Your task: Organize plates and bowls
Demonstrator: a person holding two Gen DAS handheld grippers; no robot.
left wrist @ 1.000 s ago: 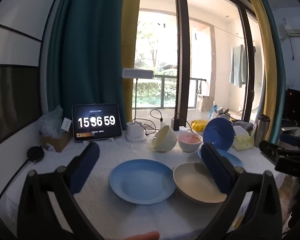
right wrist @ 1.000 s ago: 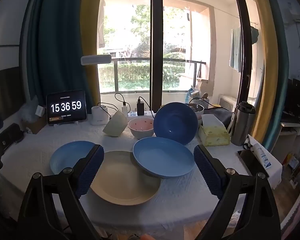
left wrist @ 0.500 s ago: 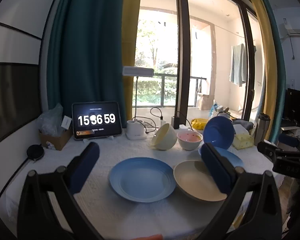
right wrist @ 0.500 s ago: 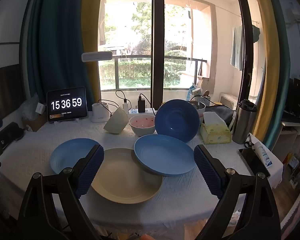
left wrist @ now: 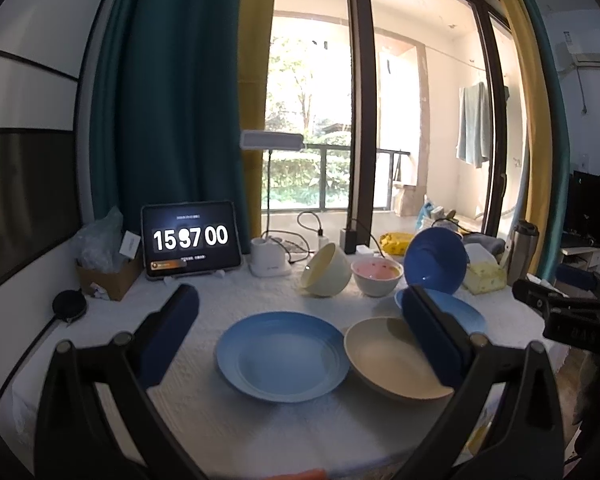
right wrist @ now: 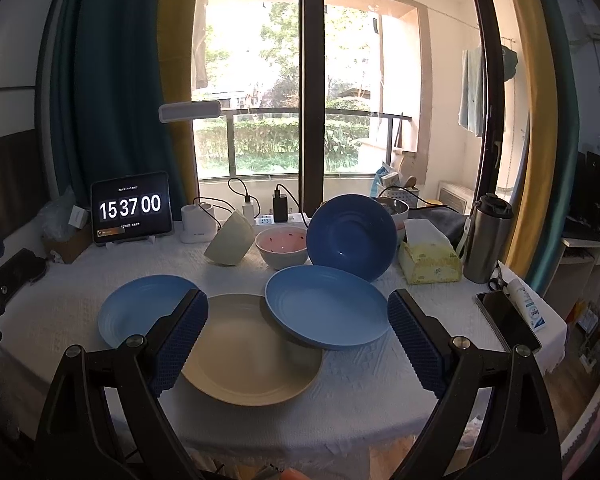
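Both grippers gape empty; right gripper (right wrist: 296,334) hangs nearer the beige plate (right wrist: 252,354), directly over it

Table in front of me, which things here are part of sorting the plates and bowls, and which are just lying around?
For the job: left blue plate, beige plate, right blue plate, dark blue bowl, pink bowl, cream bowl.

Lying about: tablet clock, tissue box, steel flask, phone.

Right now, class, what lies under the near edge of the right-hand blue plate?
The blue plate overlaps the beige plate, its near edge resting on the beige rim. The beige rim beneath is hidden.
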